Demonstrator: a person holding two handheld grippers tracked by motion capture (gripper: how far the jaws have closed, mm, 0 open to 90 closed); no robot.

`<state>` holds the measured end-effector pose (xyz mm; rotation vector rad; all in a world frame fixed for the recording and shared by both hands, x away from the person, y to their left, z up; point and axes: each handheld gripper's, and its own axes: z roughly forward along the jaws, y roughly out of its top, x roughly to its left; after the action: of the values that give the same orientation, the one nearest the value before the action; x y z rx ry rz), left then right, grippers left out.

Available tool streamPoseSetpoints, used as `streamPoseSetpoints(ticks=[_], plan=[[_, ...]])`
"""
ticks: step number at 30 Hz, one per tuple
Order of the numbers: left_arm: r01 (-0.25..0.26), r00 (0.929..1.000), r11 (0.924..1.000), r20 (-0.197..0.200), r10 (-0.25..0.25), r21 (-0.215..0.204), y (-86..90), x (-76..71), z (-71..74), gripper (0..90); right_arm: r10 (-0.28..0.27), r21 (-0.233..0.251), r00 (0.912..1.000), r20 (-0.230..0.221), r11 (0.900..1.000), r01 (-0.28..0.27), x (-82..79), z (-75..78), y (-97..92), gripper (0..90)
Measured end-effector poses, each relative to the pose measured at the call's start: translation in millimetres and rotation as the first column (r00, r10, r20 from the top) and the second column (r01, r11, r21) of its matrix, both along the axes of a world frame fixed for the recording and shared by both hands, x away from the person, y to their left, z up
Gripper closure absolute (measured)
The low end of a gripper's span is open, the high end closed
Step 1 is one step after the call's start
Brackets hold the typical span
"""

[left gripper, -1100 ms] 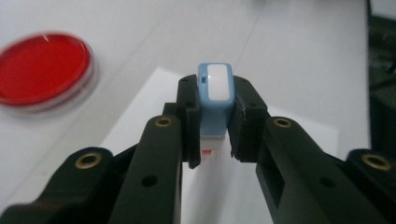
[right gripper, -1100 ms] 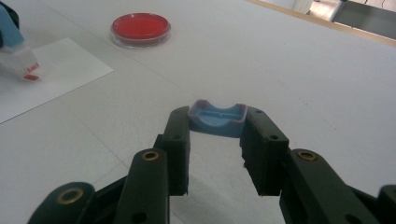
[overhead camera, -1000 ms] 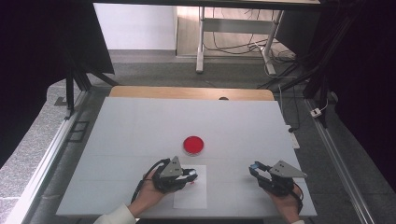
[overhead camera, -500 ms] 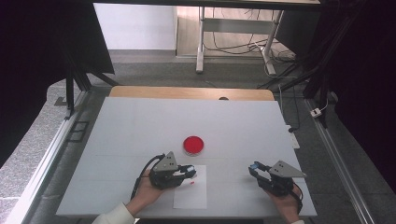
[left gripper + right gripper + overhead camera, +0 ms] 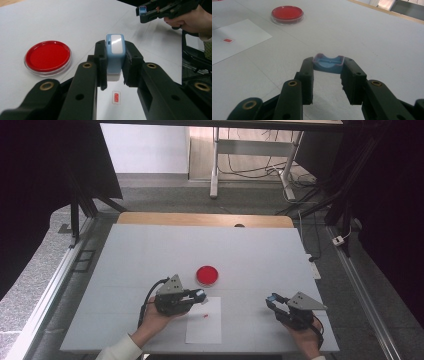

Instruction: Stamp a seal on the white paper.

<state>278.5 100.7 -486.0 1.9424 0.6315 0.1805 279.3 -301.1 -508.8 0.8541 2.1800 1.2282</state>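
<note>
Since a second ago, the left gripper (image 5: 199, 294) lifted a little off the white paper (image 5: 205, 330), where a small red stamp mark (image 5: 205, 315) is now visible. Its jaws clamp a blue stamp (image 5: 115, 53), just beside the red ink dish (image 5: 207, 275). Right gripper (image 5: 271, 300) stayed in place, pinching the blue cap (image 5: 328, 63) above the table (image 5: 150, 255)

red stamp mark (image 5: 116, 97) on white paper (image 5: 205, 327), characters too small to read
</note>
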Motion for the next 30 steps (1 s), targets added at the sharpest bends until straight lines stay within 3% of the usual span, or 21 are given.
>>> streamPoseSetpoints(ticks=[7, 17, 30], plan=[[-0.01, 0.9999, 0.9999, -0.005, 0.01, -0.007, 1.6, 3.6, 2.3, 75.0, -0.001, -0.001, 1.0, 0.0, 1.0, 0.001, 0.5, -0.1, 0.1, 63.3], [-0.018, 0.9998, 0.9978, -0.005, 0.017, -0.064, 6.2, 9.8, 13.5, 75.0, -0.001, -0.002, 1.0, -0.004, 1.0, 0.001, 1.0, -1.0, 1.8, 63.3], [-0.024, 0.9997, 0.9969, -0.004, 0.024, -0.075, 8.9, 11.4, 17.3, 75.0, 0.018, -0.006, 0.9998, -0.006, 0.9998, -0.018, 0.7, -2.1, 8.1, 63.2]])
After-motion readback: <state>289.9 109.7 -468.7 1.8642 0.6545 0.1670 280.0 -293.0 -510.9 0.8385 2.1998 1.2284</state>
